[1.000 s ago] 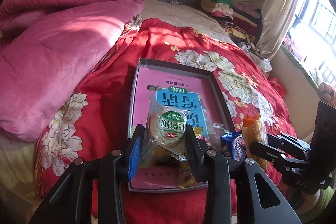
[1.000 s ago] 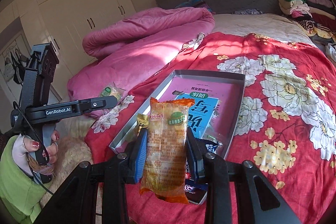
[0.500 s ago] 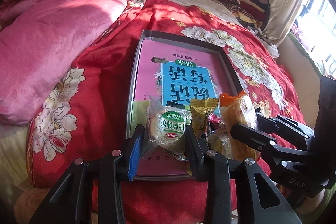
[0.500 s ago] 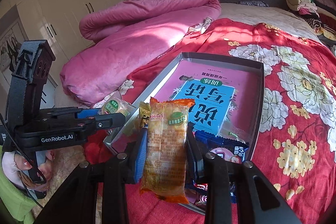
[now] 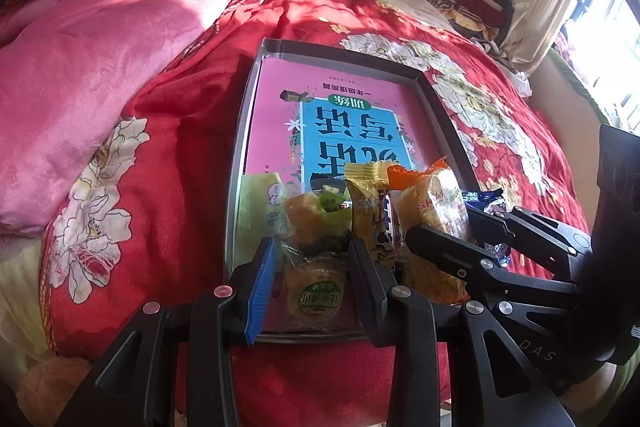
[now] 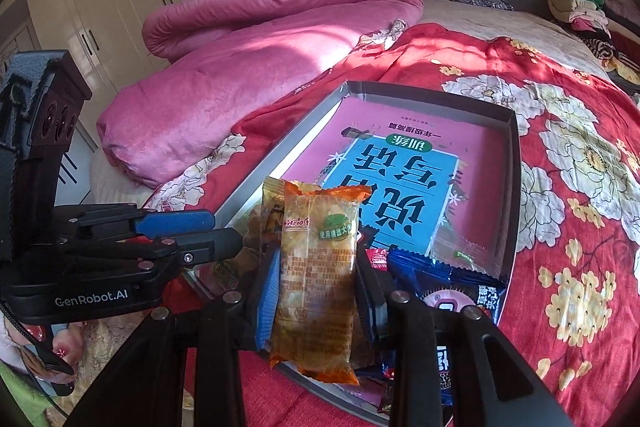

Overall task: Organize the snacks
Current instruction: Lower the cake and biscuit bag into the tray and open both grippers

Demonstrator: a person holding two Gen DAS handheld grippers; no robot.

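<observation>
1. Two grippers, both gripping snacks at the near end of the tray (image 5: 244, 131). Left gripper (image 5: 314, 281) pinches a round cake pkt (image 5: 316, 291) w/ green label between its pads, pkt sitting just inside the tray's near rim.
2. Right gripper (image 6: 316, 291) is clamped on a long orange-ended bread pkt (image 6: 316, 267), upright between the jaws, lower end past the near rim.
3. Just right of the right jaws: blue cookie pkt (image 6: 452, 287) lying in the tray's near corner.
4. Just beyond the left jaws: crumpled green-yellow pkt (image 5: 316, 215); yellow pkt (image 5: 366, 203) to its right.
5. Further ahead of both jaws: tray floor w/ pink-and-blue book cover (image 6: 404, 179), bare of snacks.
6. Tray rests on red floral bedspread (image 6: 580, 155). Far left of the jaws: pink quilt (image 5: 112, 39), bunched up.
</observation>
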